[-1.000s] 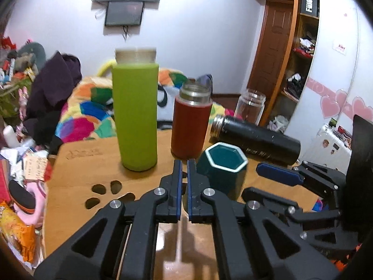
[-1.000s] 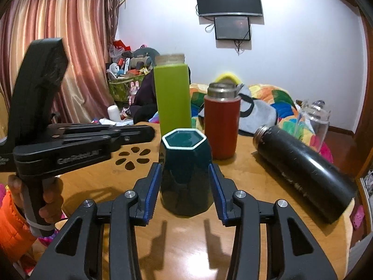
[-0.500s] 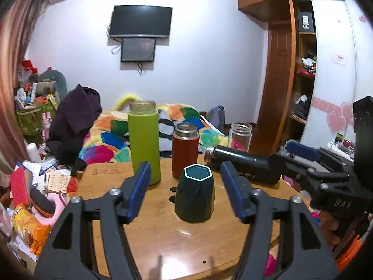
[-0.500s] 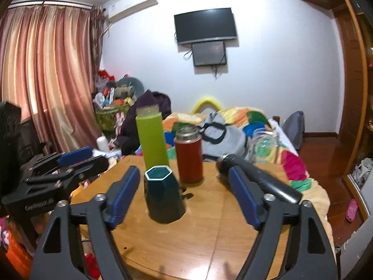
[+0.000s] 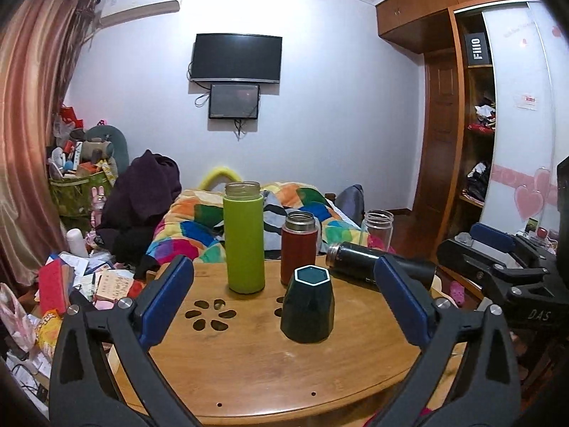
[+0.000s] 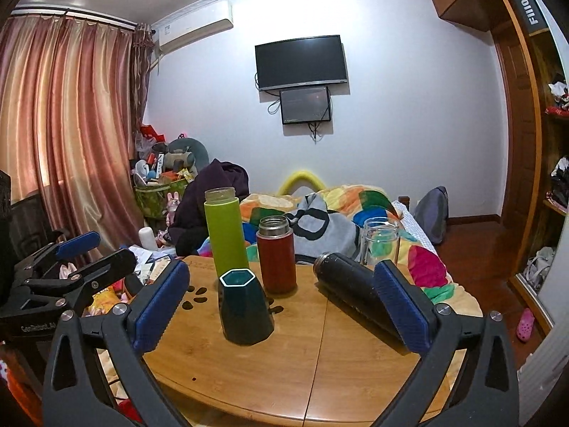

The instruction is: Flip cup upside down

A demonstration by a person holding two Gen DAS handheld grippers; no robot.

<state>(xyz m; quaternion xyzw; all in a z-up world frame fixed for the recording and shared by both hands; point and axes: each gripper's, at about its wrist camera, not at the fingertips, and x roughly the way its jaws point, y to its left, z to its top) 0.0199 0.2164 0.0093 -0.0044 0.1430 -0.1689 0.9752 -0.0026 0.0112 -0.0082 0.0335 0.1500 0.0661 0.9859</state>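
Table (image 5: 249, 366) of pale wood fills the near middle of both views, round-edged, with petal-shaped cutouts (image 5: 209, 315) on its left part. On it stand a tall green bottle (image 5: 244, 240) at the far left and a red flask (image 5: 299, 249) just right of it, both upright with no lids. A black flask (image 6: 350, 284) lies on its side to the right, mouth toward the red flask. A clear jar (image 6: 378, 240) shows at the far right edge, behind the black flask. The cup (image 5: 308, 304), dark green and six-sided, rests alone near the table's middle, in front of the red flask, wider at the table than at its pale-edged top face; whether that top face is open I cannot tell.

Beyond the table lies a bed with a bright patchwork quilt (image 5: 199, 224) and a grey bag (image 6: 320, 227). A TV (image 6: 301, 61) hangs on the far white wall with a smaller screen (image 6: 305, 105) under it. Pink curtains (image 6: 64, 124) cover the left side, an air conditioner (image 6: 195, 25) sits high beside them, and a wooden wardrobe (image 5: 458, 124) stands at the right. Clutter (image 5: 71, 284) piles up at the lower left.

The left gripper (image 5: 284, 295) hangs level at the near edge, claw released wide, well clear of the cup. The right gripper (image 6: 281, 302) is likewise level, spread wide and holding nothing, with the cup in front of its left finger and touching neither.
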